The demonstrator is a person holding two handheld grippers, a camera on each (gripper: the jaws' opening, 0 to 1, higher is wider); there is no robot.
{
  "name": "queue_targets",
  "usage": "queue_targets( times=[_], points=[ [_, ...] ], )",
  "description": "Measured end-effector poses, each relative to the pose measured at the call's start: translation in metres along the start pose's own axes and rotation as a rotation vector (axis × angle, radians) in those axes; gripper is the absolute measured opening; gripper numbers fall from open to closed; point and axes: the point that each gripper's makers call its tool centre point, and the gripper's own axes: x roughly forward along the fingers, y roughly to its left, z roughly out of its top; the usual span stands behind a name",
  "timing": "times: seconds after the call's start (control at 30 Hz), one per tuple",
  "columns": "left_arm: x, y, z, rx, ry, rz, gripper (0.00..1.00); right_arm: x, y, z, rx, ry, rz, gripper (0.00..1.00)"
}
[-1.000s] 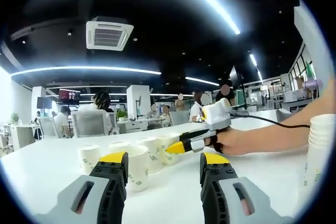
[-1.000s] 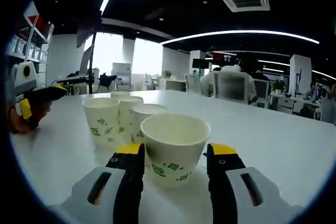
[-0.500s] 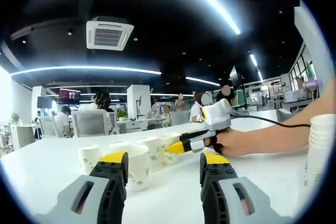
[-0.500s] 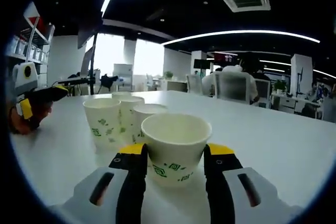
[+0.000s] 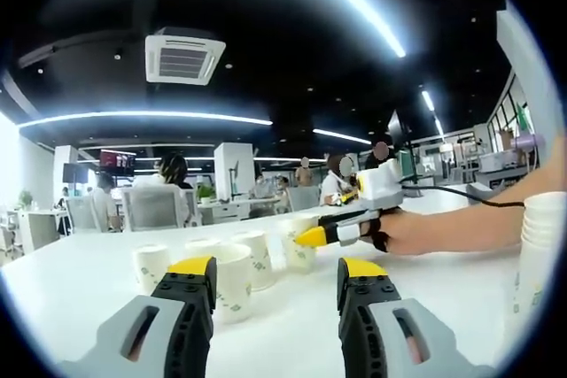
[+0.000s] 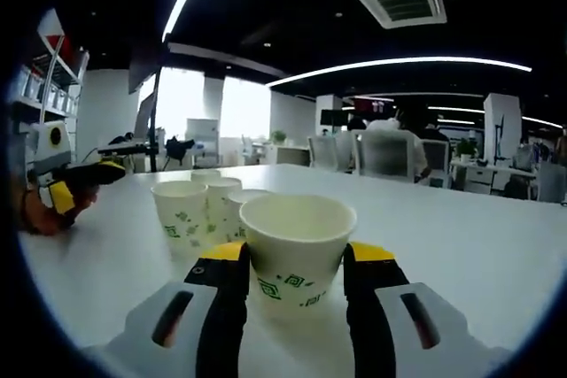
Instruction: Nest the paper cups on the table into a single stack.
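Several white paper cups with green print stand on the white table [image 5: 71,285]. In the right gripper view my right gripper [image 6: 297,258] is shut on one cup [image 6: 297,223], which it holds upright a little above the table. Three more cups [image 6: 182,212] cluster behind it to the left. From the left gripper view, that held cup [image 5: 299,252] hangs at the right gripper [image 5: 312,236], beside the standing cups [image 5: 232,281]. My left gripper [image 5: 275,270] is open and low over the table, short of the cups, with nothing between its jaws.
A tall stack of nested cups [image 5: 542,241] stands at the far right of the left gripper view. A person's hand and forearm [image 5: 443,227] reach in from the right. Office chairs, desks and seated people lie beyond the table's far edge.
My right gripper has shut on the nearest cup and raised it off the table. The left gripper has stayed put and open.
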Motion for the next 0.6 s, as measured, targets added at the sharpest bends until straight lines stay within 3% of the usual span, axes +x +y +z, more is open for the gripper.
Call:
queue_targets(
  times=[0.23, 0.6],
  points=[
    [0.000, 0.001, 0.002, -0.004, -0.005, 0.003, 0.59, -0.024, 0.000, 0.010, 0.017, -0.042, 0.002, 0.45],
    [-0.002, 0.005, 0.002, -0.021, -0.008, 0.011, 0.59, -0.068, 0.035, 0.036, -0.021, -0.097, 0.033, 0.45]
  ],
)
